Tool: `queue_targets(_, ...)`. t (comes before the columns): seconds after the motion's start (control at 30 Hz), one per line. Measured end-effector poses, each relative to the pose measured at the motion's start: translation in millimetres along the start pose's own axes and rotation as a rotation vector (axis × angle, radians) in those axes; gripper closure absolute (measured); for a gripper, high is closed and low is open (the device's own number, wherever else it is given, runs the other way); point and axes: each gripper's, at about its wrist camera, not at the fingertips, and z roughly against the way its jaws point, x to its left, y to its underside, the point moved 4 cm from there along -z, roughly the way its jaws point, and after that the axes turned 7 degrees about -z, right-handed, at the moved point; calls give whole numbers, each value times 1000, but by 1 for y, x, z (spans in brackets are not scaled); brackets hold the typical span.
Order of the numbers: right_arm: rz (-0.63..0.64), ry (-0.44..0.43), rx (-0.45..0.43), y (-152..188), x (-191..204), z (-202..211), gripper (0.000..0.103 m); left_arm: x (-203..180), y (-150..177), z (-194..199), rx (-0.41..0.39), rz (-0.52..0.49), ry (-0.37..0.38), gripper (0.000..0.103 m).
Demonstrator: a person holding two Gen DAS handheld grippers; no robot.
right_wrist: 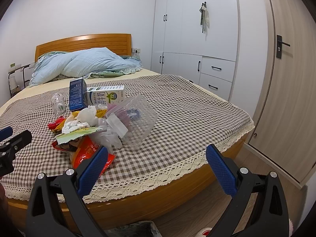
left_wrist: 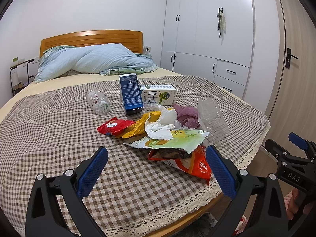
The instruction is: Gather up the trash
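**Now we see trash on the bed**

Our left tongs (left_wrist: 156, 156) and right tongs (right_wrist: 157, 156) are both spread wide and hold nothing. The trash pile (left_wrist: 164, 132) sits on the checked cloth (left_wrist: 49, 128) of the bed, just past our left tongs.

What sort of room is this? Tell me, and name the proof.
A bedroom, most likely: a bed with a wooden headboard, a rumpled blue quilt, and a white built-in wardrobe.
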Motion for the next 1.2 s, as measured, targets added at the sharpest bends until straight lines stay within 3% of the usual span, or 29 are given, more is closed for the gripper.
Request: queue_targets(1.2,-7,-7,12,-4,-2,-9,8,0,2,-9,11,6,0,7)
